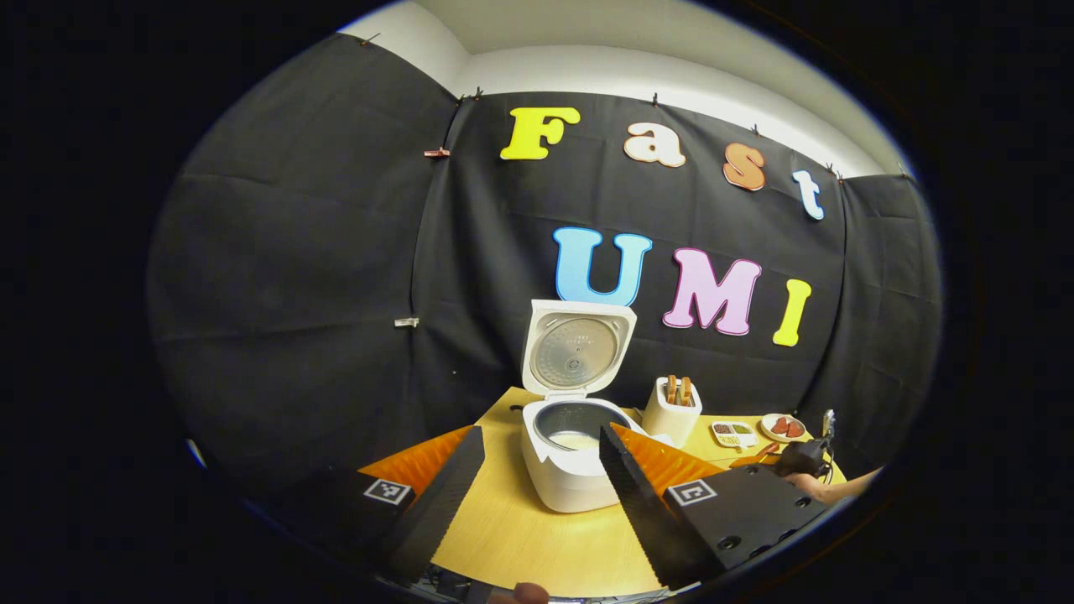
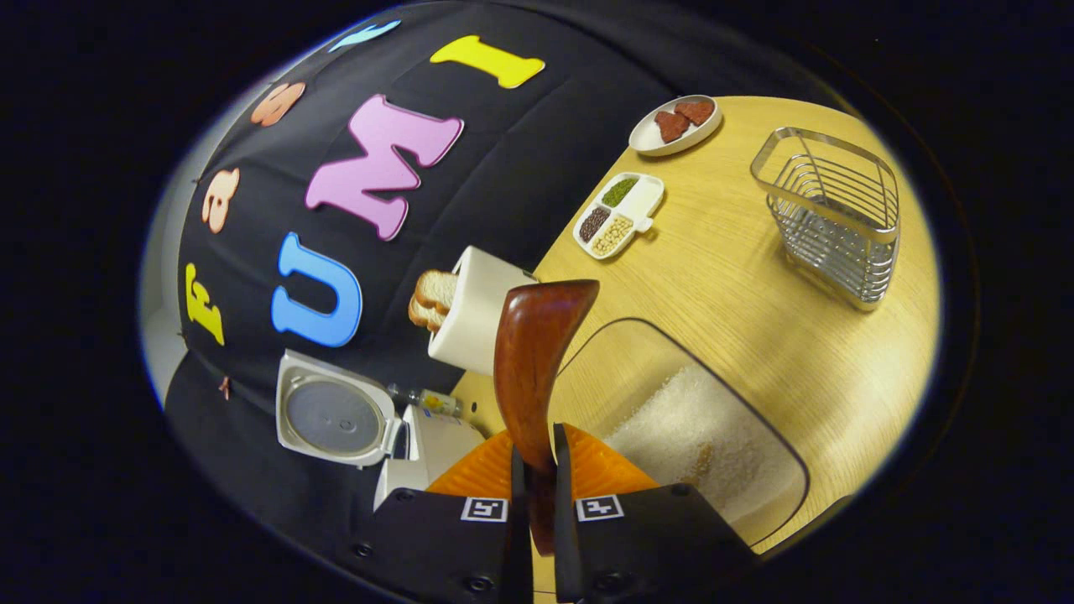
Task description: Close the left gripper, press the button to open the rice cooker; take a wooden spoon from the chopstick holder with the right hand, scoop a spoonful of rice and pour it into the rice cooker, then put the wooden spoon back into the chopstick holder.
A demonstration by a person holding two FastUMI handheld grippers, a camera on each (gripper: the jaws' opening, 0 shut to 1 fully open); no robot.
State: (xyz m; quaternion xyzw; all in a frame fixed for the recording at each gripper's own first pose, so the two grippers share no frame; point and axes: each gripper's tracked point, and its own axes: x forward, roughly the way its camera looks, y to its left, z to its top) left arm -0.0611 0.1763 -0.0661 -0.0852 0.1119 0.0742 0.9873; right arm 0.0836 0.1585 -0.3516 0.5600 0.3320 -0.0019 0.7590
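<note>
The white rice cooker (image 1: 570, 478) stands with its lid (image 1: 576, 348) raised, and a little rice lies in its pot (image 1: 575, 438). My left gripper (image 1: 542, 432) hovers in front of it, open and holding nothing. Right of the cooker stands the white chopstick holder (image 1: 671, 413) with wooden utensils in it. My right gripper (image 2: 537, 457) is shut on the handle of the wooden spoon (image 2: 537, 352), whose bowl points out over the near rim of a clear container of rice (image 2: 705, 436). Whether the spoon carries rice I cannot tell. The holder (image 2: 474, 310) and the open cooker (image 2: 419, 445) lie beyond, to the left.
A wire basket (image 2: 831, 214), a divided dish of grains (image 2: 619, 214) and a small plate with red pieces (image 2: 675, 124) sit on the wooden table (image 2: 722, 277). The right gripper (image 1: 805, 457) and its hand (image 1: 831, 486) are far right in the left gripper view.
</note>
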